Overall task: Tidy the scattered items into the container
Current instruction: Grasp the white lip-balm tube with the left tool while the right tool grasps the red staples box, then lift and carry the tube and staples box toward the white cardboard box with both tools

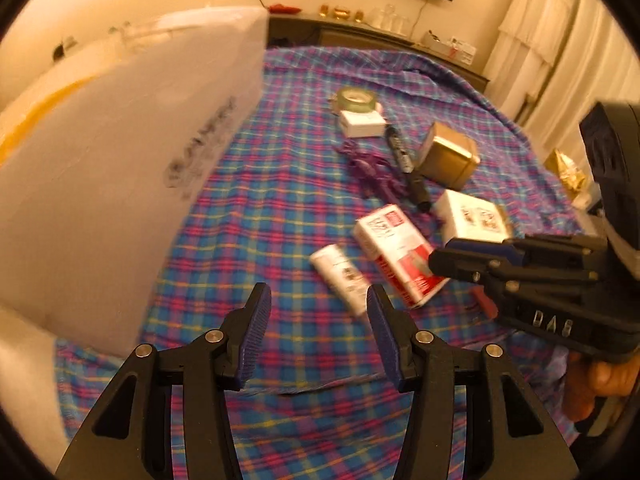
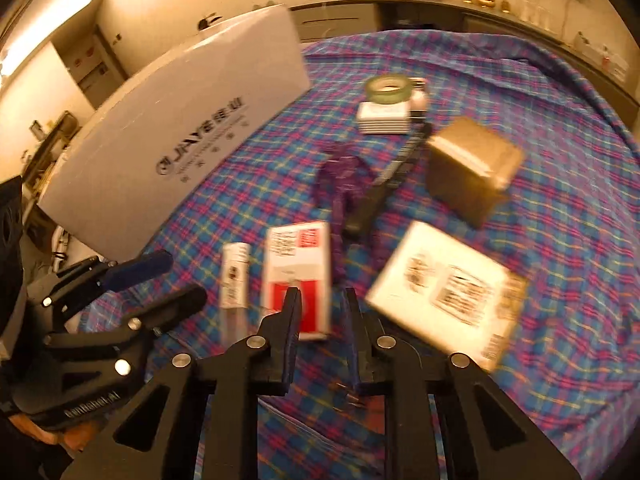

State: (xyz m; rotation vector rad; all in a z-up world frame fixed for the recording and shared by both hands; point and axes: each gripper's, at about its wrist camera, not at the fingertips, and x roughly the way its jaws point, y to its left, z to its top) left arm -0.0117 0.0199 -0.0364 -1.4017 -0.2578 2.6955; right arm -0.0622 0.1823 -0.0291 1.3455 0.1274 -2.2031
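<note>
Red-and-white carton [image 2: 298,276] looks light but crushable; pinch its short end. Your right gripper [image 2: 320,308] fingers are pressed together, left gripper [image 1: 318,312] fingers spread.

Your black left gripper with blue pads [image 1: 318,312] hangs spread wide; beside it, your black right gripper [image 2: 320,312] is pinched narrow, gripping nothing.

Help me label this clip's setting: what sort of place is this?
Most likely a room in a home. A plaid cloth covers a table or bed, pale curtains hang at one side, and a sideboard along the wall carries glassware and ornaments.
</note>
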